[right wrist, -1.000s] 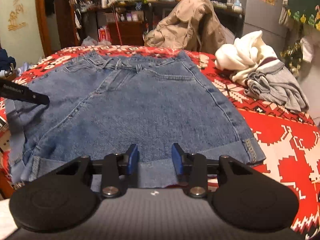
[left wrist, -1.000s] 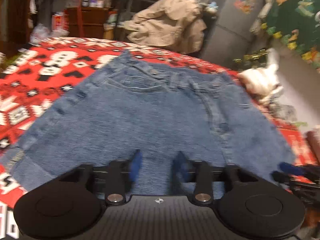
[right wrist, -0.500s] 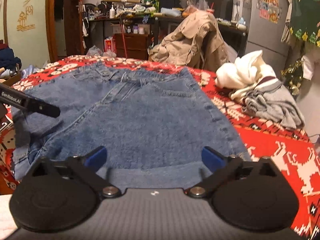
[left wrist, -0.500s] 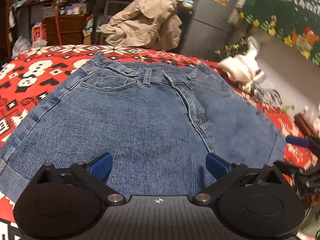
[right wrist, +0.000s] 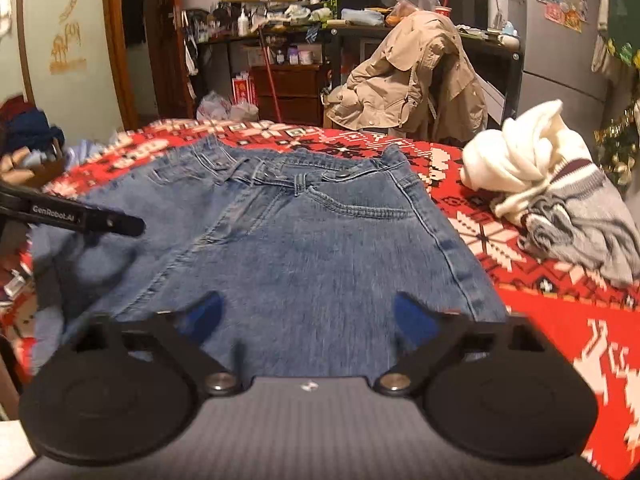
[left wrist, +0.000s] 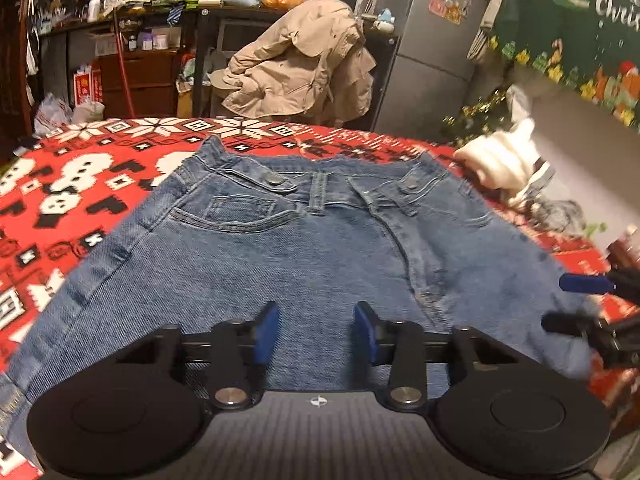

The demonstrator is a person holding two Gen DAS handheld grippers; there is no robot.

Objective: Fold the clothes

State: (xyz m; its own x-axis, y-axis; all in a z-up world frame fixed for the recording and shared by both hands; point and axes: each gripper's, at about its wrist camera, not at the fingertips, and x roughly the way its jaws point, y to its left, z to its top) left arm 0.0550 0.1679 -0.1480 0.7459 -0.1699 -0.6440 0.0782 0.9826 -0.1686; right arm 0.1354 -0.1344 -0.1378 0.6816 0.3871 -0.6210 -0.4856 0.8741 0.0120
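Note:
A pair of blue denim shorts (left wrist: 320, 248) lies flat on a red patterned blanket (left wrist: 80, 184), waistband away from me. My left gripper (left wrist: 316, 332) hovers over the near hem. Its jaws are closing, a gap still shows between the blue pads, and denim lies under that gap. My right gripper (right wrist: 308, 318) stands over the near hem of the shorts (right wrist: 300, 248) further right. Its jaws are wide apart and closing, with the pads not pressing on the cloth. A finger of the left gripper (right wrist: 80, 216) reaches in from the left edge of the right wrist view.
A heap of white and grey clothes (right wrist: 540, 192) sits on the blanket (right wrist: 560, 320) to the right of the shorts. Beyond the far edge a beige coat (left wrist: 304, 68) hangs over a chair, with cluttered shelves and a grey fridge (left wrist: 424, 40) behind.
Both grippers went from narrow jaws at the hem to wide open, and now stand narrower again, the left much more so. The shorts now lie flatter and squarer.

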